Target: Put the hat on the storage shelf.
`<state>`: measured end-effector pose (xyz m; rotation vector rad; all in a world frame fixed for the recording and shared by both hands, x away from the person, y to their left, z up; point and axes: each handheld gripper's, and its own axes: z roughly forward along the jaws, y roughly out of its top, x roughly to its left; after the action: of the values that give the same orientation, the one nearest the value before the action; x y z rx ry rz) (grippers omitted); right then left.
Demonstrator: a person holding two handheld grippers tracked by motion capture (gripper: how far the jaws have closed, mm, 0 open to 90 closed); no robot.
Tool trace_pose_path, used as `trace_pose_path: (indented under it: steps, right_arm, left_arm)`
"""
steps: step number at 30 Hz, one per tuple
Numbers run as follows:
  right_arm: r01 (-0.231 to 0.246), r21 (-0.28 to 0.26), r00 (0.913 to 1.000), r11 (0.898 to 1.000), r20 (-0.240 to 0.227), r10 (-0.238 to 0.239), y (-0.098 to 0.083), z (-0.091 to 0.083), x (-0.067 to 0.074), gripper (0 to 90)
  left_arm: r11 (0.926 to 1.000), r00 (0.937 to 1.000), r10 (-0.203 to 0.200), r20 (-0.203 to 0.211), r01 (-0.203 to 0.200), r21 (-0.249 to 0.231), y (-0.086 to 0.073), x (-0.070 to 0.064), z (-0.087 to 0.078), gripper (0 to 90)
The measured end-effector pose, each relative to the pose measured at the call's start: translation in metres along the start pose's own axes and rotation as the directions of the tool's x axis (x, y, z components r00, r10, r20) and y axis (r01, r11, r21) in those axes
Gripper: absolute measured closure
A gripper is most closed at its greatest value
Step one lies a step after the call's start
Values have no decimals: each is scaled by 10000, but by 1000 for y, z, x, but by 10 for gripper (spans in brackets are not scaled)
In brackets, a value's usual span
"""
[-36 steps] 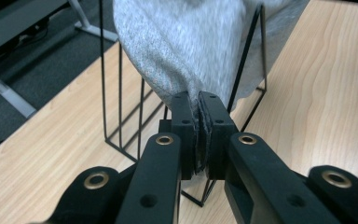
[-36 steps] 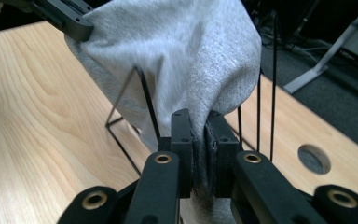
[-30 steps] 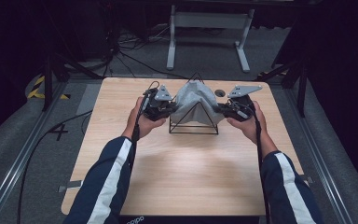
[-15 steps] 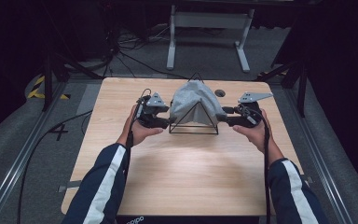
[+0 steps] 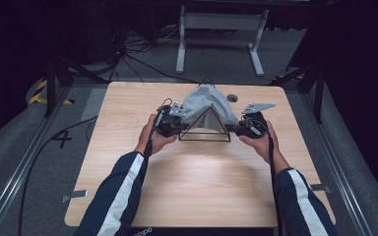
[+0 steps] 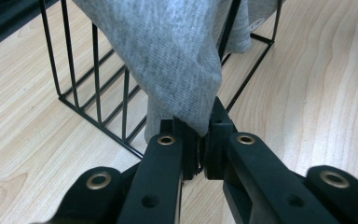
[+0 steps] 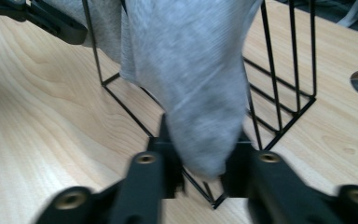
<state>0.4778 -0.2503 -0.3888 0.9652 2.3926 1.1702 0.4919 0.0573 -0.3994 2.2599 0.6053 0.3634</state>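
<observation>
Grey cloth [image 5: 207,104] is draped over the triangular black wire rack [image 5: 204,131] at table [image 5: 187,187] centre. Both grippers dropped to its side hems; jaws just closed. Left gripper [image 6: 201,142] is pinched tight on the cloth edge, right gripper [image 7: 200,163] clamps its edge too. Likely pulling the cloth taut over the rack.

The black triangular wire rack [image 5: 205,129] draped with grey knit cloth [image 5: 207,102] blocks the light wooden tabletop's [image 5: 197,187] far middle, leaving its near half and side edges open.
</observation>
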Motion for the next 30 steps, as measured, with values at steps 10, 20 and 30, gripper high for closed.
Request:
trace_pose_path:
  steps: [10, 20, 30]
  right_arm:
    - [177, -464, 9986, 9988, 501, -154, -3, 1, -5, 757]
    - [873, -510, 9960, 9949, 258, -861, -2, -5, 6, 864]
    - [418, 1372, 9909, 9897, 1209, -586, -34, 16, -14, 864]
  left_arm:
    - [9875, 9985, 497, -248, -454, 1507, -6, 4, 19, 877]
    - [9896, 9989, 292, -372, -236, 1420, -20, 8, 27, 872]
    - [9853, 9925, 1036, -656, -934, 1431, -18, -3, 12, 871]
